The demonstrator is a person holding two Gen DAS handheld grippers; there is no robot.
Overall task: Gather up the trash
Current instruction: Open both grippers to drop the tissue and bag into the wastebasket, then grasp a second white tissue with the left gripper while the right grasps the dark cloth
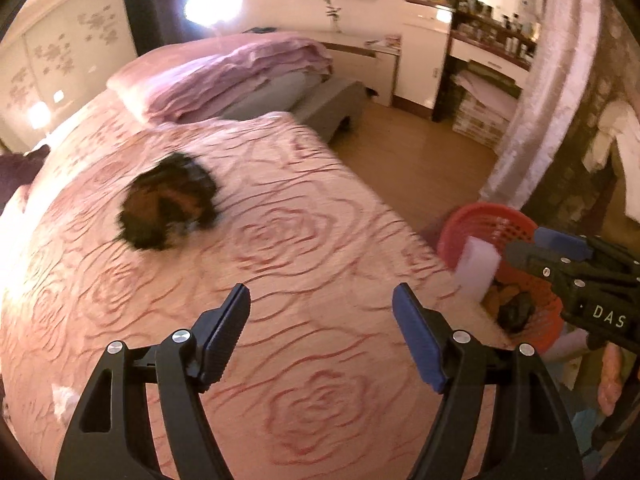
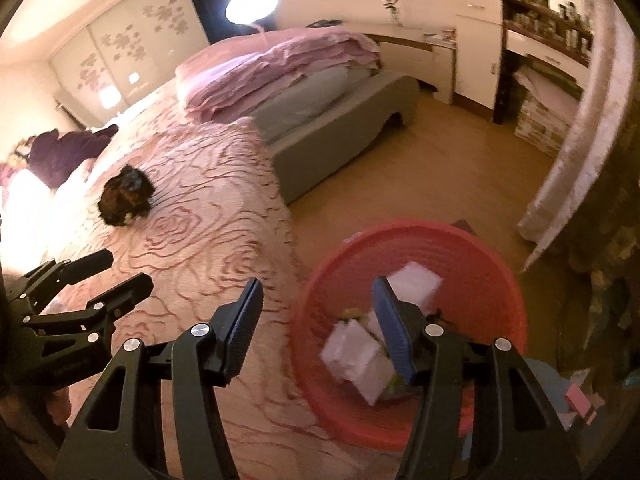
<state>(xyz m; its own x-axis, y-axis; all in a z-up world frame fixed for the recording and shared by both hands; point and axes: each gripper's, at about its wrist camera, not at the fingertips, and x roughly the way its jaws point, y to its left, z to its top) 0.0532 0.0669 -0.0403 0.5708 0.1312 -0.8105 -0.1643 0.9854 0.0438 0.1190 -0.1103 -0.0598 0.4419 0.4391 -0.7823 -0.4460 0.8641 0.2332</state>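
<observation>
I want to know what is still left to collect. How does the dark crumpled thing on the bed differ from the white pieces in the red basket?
The dark crumpled thing is brown-black and lies alone on the pink bedspread; the white pieces are pale, boxy and several, already inside the red basket beside the bed. Neither is held: left gripper and right gripper are both open and empty.

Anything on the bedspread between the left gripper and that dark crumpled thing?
Nothing: in the left wrist view, only bare rose-patterned bedspread lies between the open left gripper and the dark crumpled thing.
</observation>
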